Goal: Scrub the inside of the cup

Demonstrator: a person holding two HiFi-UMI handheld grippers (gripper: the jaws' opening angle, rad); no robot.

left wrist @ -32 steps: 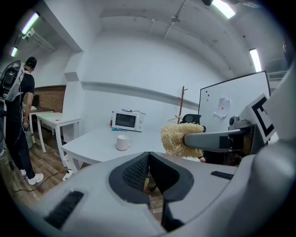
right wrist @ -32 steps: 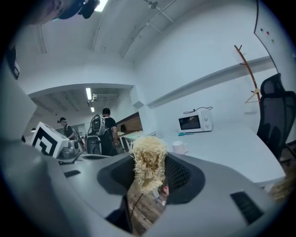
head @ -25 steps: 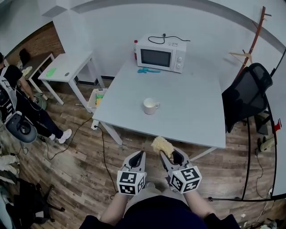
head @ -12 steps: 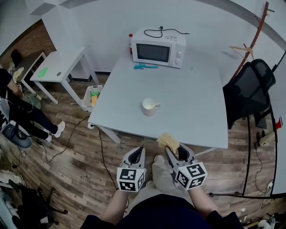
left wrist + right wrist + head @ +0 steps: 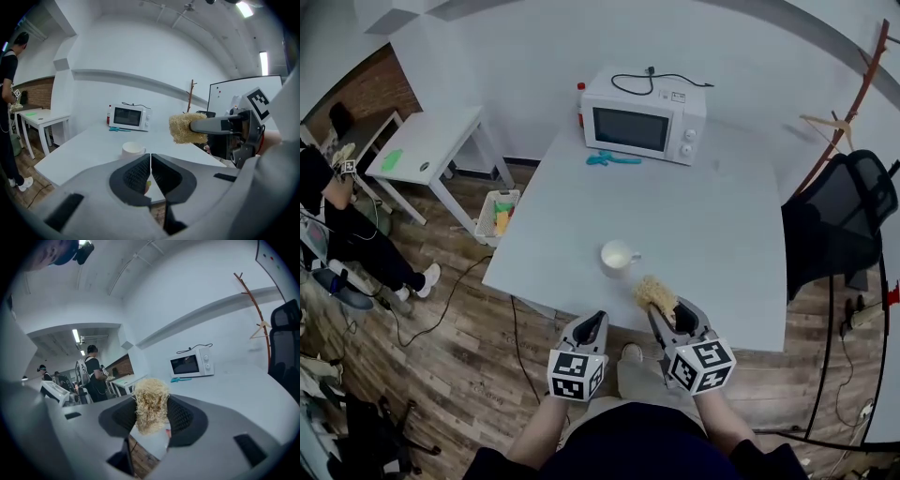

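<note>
- 2 hand-held grippers sit low in the head view, at the near edge of a white table (image 5: 712, 216).
- The left gripper (image 5: 597, 322) has its jaws pressed together with nothing between them. Its tips are just at the table's near edge, above the wooden floor (image 5: 469, 366).
- The right gripper (image 5: 664, 314) is clamped on a yellowish, fibrous scrubber (image 5: 653, 292). The tuft sticks out past the jaw tips and hangs over the table's near part.
- The cup (image 5: 617, 256) is white and stands upright on the table with its handle to the right. It is near the scrubber, just beyond it and to its left, and touches neither gripper.
- 1 white microwave (image 5: 644, 127) stands at the table's far edge, with a teal object (image 5: 614, 158) lying in front of it.
- A black office chair (image 5: 839, 220) is to the right of the table. A small white side table (image 5: 431, 141) and a person (image 5: 337, 216) are off to the left.
</note>
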